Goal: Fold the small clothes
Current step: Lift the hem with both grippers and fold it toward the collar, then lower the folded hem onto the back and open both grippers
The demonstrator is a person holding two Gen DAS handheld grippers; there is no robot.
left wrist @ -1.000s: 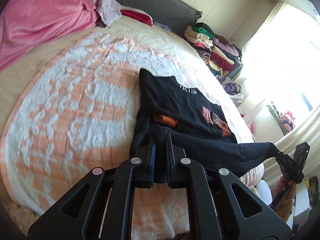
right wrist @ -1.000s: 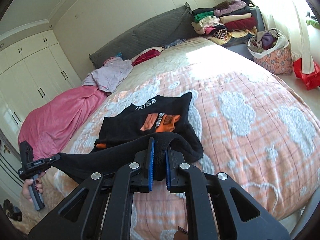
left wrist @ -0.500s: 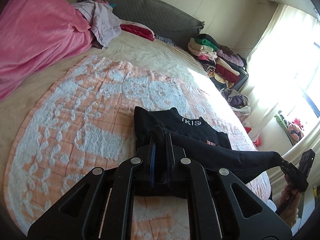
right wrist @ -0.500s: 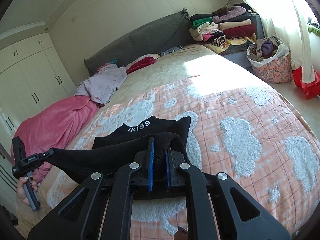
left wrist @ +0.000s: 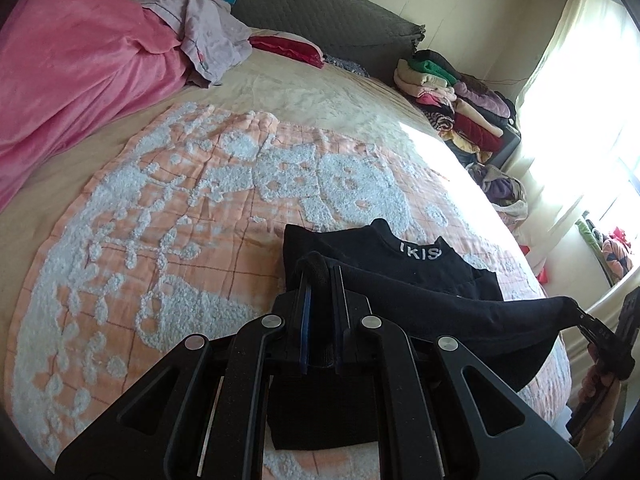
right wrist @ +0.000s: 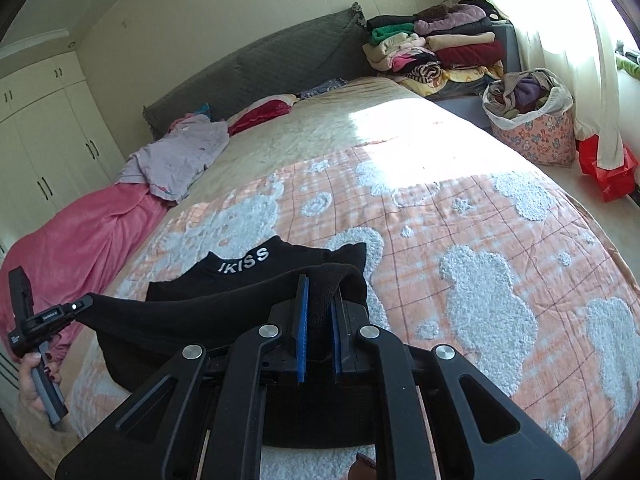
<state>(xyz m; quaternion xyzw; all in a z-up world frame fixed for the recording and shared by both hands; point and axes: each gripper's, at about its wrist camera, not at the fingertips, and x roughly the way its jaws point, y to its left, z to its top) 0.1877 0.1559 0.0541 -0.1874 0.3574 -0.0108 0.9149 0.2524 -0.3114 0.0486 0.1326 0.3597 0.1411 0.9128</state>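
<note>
Your left gripper (left wrist: 320, 280) is pinched on one bottom corner of the black top (left wrist: 424, 276), jaws pressed onto a fold of the fabric. Your right gripper (right wrist: 318, 296) does the same on the opposite corner. The hem hangs stretched between them, lifted off the peach-and-white bedspread (right wrist: 480, 240). The top's collar end, white lettering up, lies flat on the bedspread, on its near part. Beyond the top toward the grey headboard (right wrist: 280, 56): pink blanket (left wrist: 72, 64) and a crumpled lilac garment (right wrist: 180, 160). Stack of folded clothes (right wrist: 436, 52) sits beside the headboard's window-side end.
</note>
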